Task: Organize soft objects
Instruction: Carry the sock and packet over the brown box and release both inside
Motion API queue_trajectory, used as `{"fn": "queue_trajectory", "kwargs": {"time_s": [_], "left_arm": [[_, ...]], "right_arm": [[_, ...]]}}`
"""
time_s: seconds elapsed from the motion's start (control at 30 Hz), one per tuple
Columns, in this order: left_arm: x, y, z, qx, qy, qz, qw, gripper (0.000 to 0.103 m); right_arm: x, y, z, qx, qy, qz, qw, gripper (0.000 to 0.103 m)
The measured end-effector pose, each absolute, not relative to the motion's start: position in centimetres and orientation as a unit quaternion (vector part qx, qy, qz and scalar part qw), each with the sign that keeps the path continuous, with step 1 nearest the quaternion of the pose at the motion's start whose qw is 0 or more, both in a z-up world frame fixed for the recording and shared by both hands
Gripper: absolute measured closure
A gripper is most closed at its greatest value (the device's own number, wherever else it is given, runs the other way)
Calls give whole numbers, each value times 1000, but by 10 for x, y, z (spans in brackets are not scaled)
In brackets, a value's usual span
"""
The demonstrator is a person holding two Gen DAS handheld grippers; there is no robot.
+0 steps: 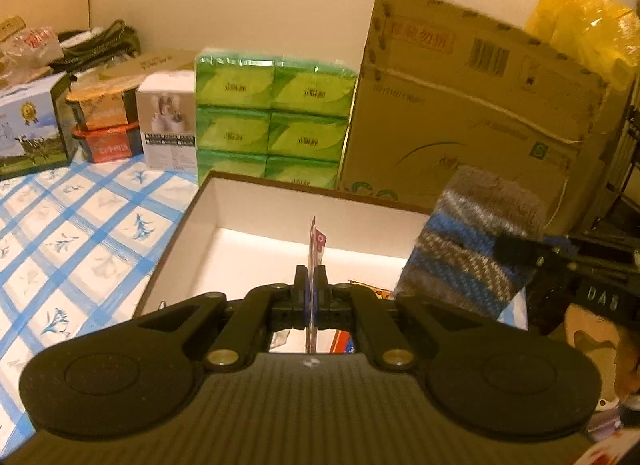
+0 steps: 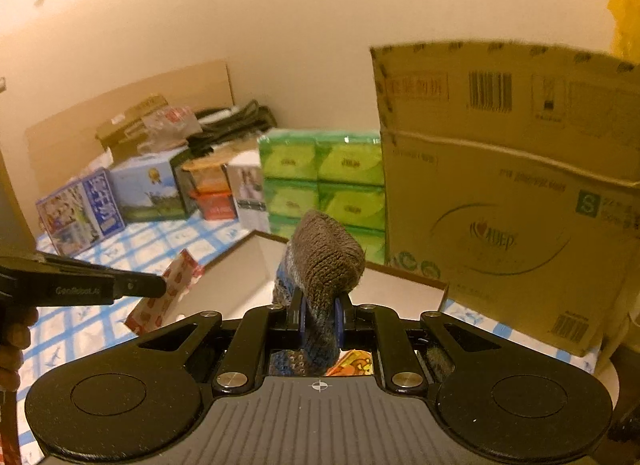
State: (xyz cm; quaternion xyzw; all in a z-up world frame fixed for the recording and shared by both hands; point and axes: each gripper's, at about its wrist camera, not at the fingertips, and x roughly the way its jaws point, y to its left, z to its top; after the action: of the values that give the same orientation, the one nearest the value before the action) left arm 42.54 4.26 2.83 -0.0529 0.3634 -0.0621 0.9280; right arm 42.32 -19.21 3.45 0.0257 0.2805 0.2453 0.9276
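Note:
My left gripper [image 1: 311,285] is shut on a thin red-and-white packet [image 1: 316,249], held edge-on above the open white-lined box [image 1: 224,201]. In the right wrist view the same packet [image 2: 168,293] shows flat, pinched by the left gripper [image 2: 160,285] to the left of the box [image 2: 256,261]. My right gripper [image 2: 319,315] is shut on a grey-and-blue striped knitted sock [image 2: 324,261], which stands up from the jaws. In the left wrist view the sock [image 1: 476,241] hangs over the box's right side. A colourful flat item [image 2: 354,361] lies in the box below.
A large cardboard carton [image 1: 472,113] stands behind the box on the right. Stacked green tissue packs [image 1: 272,117] sit behind it. Small boxes [image 1: 168,117] and a milk carton box [image 1: 32,125] line the back left on a blue-checked tablecloth [image 1: 80,233].

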Motion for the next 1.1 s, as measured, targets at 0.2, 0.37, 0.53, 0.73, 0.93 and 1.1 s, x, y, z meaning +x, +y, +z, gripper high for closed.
{"fn": "queue_trajectory", "kwargs": {"time_s": [0.2, 0.37, 0.53, 0.73, 0.93, 1.1], "left_arm": [[465, 32, 2, -52, 397, -61, 914, 101], [486, 23, -12, -38, 408, -62, 910, 100], [502, 23, -19, -34, 412, -56, 909, 94], [505, 30, -21, -17, 415, -47, 908, 82], [500, 42, -23, -20, 425, -43, 904, 74], [491, 50, -20, -13, 427, -37, 903, 67]], "right_arm": [[457, -179, 6, 25, 329, 242, 912, 89], [477, -170, -12, 23, 355, 233, 905, 90], [487, -169, -18, 29, 366, 224, 903, 89], [493, -168, -17, 29, 371, 225, 901, 89], [498, -161, -18, 26, 367, 219, 903, 89], [499, -162, -11, 60, 339, 224, 912, 50]]}}
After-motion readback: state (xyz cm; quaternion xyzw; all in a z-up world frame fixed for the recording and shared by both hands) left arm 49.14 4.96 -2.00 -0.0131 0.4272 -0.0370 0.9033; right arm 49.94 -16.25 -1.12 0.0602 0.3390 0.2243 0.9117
